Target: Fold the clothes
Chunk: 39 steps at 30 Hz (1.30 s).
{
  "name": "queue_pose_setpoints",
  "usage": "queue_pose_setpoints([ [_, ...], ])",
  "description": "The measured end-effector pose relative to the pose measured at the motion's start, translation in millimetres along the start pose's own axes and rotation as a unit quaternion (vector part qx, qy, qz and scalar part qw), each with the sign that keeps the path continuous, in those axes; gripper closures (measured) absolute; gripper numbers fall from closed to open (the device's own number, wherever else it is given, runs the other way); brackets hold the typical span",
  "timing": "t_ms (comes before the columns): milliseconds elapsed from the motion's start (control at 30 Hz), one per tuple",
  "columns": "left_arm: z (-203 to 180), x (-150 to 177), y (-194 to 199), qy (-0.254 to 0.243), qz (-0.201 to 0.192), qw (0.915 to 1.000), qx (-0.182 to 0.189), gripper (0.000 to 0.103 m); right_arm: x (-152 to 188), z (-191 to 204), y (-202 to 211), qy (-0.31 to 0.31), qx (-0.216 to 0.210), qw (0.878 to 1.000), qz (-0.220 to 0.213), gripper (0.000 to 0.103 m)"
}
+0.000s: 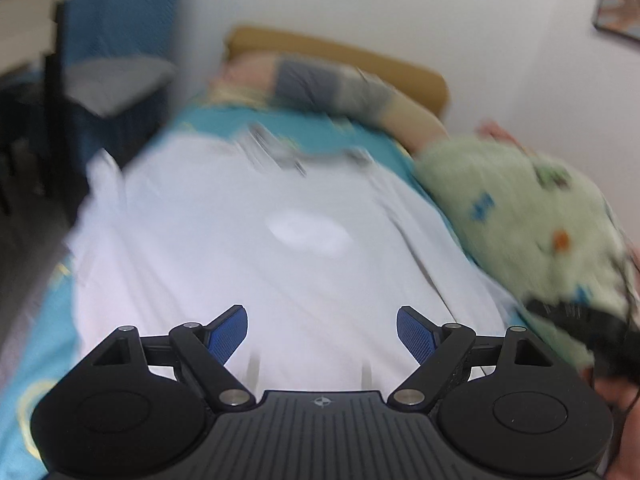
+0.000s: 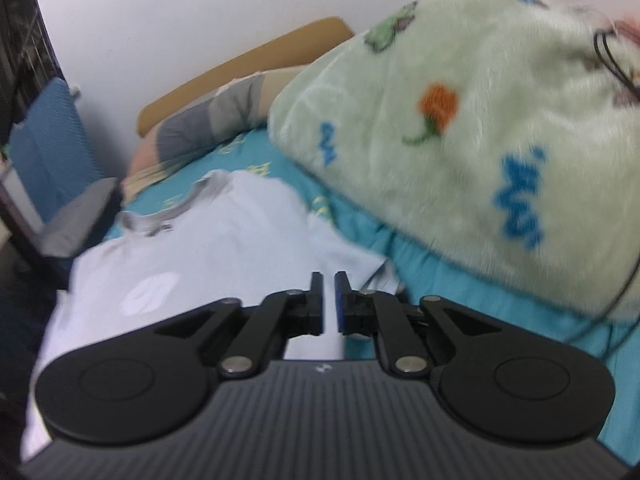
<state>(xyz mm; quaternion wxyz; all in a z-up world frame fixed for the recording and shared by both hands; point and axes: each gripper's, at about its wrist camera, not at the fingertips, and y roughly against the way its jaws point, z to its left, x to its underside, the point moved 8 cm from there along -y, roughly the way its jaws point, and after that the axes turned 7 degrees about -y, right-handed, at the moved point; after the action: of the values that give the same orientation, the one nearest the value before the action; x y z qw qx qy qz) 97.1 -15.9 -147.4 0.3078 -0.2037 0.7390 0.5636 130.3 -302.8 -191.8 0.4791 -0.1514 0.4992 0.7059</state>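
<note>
Jaws of the left gripper stand spread wide above the near part of the white T-shirt, with nothing between them; jaws of the right gripper are drawn nearly together with a narrow gap, and whether they pinch cloth cannot be told. White T-shirt lies spread flat on the teal bed sheet, collar toward the brown headboard, its right edge just beside the green plush blanket.
</note>
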Motion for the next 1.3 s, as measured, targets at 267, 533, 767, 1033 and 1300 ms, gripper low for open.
queue_pose_setpoints([
  [267, -46, 78, -6, 0.02, 0.146, 0.9806, 0.129, 0.029, -6, 8, 108, -0.017, -0.058, 0.997, -0.041, 0.025],
  [533, -87, 128, -14, -0.037, 0.222, 0.9592, 0.171, 0.072, 6, -17, 165, -0.032, -0.059, 0.996, -0.062, 0.023],
  [767, -156, 121, 11, -0.135, 0.168, 0.9511, 0.221, 0.1, -5, -25, 169, -0.029, -0.055, 0.994, -0.086, 0.023],
  [1033, -237, 167, -9, -0.185, 0.201, 0.9313, 0.241, 0.1, -31, -42, 192, -0.026, -0.081, 0.989, -0.12, 0.023],
  [1300, -211, 138, -2, -0.153, 0.191, 0.9454, 0.215, 0.038, -23, -45, 165, -0.049, -0.118, 0.99, -0.066, 0.023],
])
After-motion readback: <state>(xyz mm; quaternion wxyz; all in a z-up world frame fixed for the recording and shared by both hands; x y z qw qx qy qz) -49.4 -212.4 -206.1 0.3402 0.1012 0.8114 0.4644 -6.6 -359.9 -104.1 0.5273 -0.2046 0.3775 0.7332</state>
